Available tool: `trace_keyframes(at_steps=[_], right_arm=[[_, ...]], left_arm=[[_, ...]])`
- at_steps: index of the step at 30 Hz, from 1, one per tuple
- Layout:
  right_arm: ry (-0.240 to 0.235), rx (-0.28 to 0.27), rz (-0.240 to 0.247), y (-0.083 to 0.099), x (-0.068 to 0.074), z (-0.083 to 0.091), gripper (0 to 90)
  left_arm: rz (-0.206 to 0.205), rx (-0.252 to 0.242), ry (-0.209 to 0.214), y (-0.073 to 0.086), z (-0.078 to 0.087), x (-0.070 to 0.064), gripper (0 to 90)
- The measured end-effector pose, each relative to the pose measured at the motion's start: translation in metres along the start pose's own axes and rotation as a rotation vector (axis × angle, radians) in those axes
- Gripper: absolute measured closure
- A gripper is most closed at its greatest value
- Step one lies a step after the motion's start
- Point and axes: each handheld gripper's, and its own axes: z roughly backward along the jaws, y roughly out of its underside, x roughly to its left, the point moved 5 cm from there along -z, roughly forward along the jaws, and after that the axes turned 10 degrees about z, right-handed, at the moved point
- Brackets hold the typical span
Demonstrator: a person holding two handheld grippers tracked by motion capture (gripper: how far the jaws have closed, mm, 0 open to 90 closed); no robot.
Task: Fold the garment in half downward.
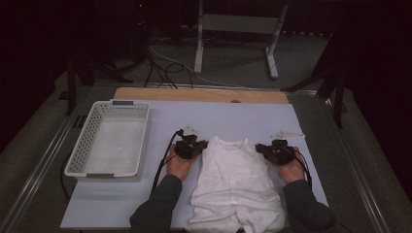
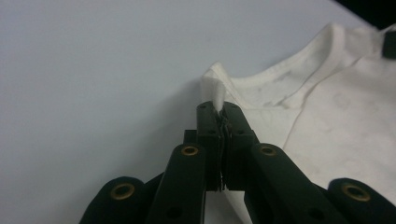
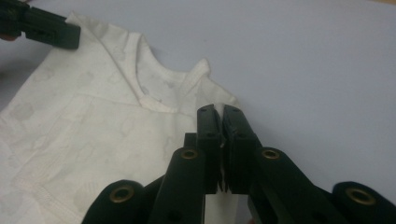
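A small white shirt lay flat in the lower middle of the high view, on a pale blue mat. Its neck hole pointed to the top of the picture.

The left gripper sat at the shirt's left shoulder. In the left gripper view, its two black jaws were squeezed tight on a little fold of white cloth that poked up between the tips. The right gripper sat at the other shoulder. In the right gripper view, its jaws were pressed together on the shoulder edge too, with cloth running under them.

What could go wrong? Each gripper held only a tiny bit of cloth. If the hands lifted fast, the cloth could slip out and that side would flop down. If one hand went higher or pulled harder than the other, the shirt could twist or bunch up. The bottom of the shirt hung by the lower edge of the mat, so it could drag and wrinkle as well.

Now the count: one shirt, two grippers and two hands. There was one white basket with holes in its walls, at the left of the high view, with nothing in it. There was one blue mat and one wooden board peeking out behind it.
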Motion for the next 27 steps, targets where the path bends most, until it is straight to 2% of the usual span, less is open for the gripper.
trace_keyframes(at_steps=[8, 9, 13, 18, 27], right_arm=[[0.011, -0.025, -0.004, -0.011, -0.004, 0.009, 86.7], [0.012, -0.022, 0.008, -0.012, -0.005, 0.01, 86.7], [0.023, -0.033, -0.003, -0.017, -0.008, 0.014, 86.7], [0.036, -0.039, 0.007, -0.024, -0.013, 0.017, 86.8], [0.057, -0.059, 0.011, -0.043, -0.023, 0.021, 86.8]], left_arm=[[0.004, -0.03, 0.036, -0.014, 0.011, -0.007, 88.3], [0.005, -0.033, 0.036, -0.016, 0.013, -0.007, 88.2], [0.01, -0.046, 0.037, -0.022, 0.017, -0.006, 88.4], [0.012, -0.068, 0.038, -0.032, 0.023, -0.006, 88.4], [-0.008, -0.093, 0.026, -0.056, 0.034, -0.005, 88.4]])
